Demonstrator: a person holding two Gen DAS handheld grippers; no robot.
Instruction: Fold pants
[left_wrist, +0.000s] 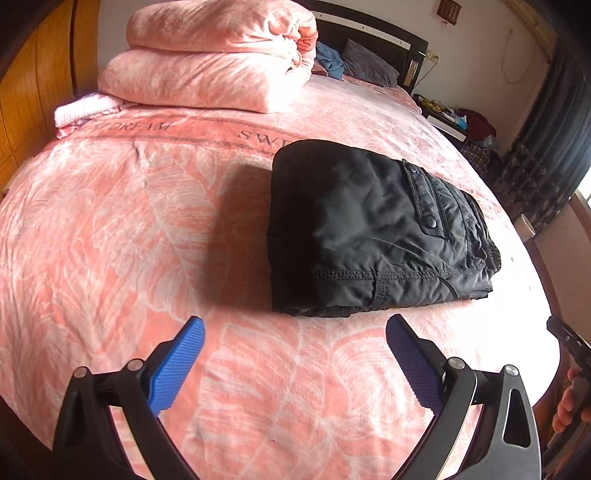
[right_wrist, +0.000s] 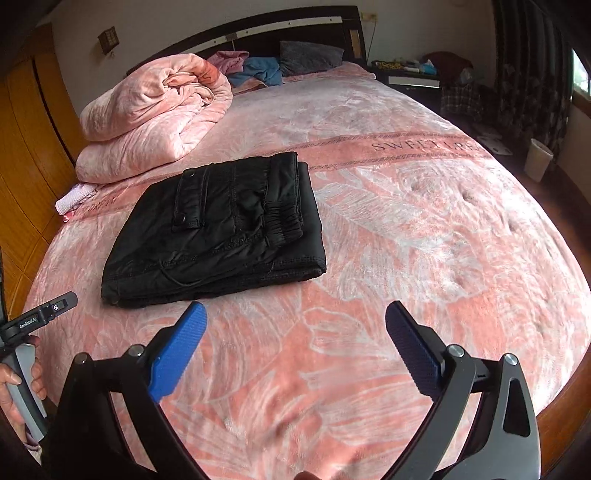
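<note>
the black pants (left_wrist: 373, 229) (right_wrist: 218, 229) lie folded into a thick, roughly rectangular bundle on the bed (left_wrist: 110, 229) (right_wrist: 424, 229), near the middle of its width and closer to the foot edge than to the headboard (right_wrist: 258, 31). the cloth is dark, slightly shiny and quilted-looking, with visible rows of stitching along the seams. a flap pocket with a round snap button (left_wrist: 430, 223) (right_wrist: 181, 219) sits on the top layer, and a gathered elastic band (right_wrist: 286, 221) shows at the bundle's end toward the bed's right edge, with further layers stacked under it.

the pink leaf-patterned bed cover carries a woven band of capital letters running from side to side just beyond the pants; it reads "swee" cut off by the pants and then "dream", upside down in the left wrist view, and "sweet dre" in the right wrist view. a small white label on the handle of the left gripper (left_wrist: 295, 363) (right_wrist: 38, 314) reads something like "genrobot.ai".

a folded pink blanket (left_wrist: 218, 55) (right_wrist: 147, 114) is stacked near the bed's left edge.

the fingers of the left gripper are spread wide with nothing between them, and so are those of the right gripper (right_wrist: 295, 360); both hover above the cover near the foot edge, clear of the pants.
</note>
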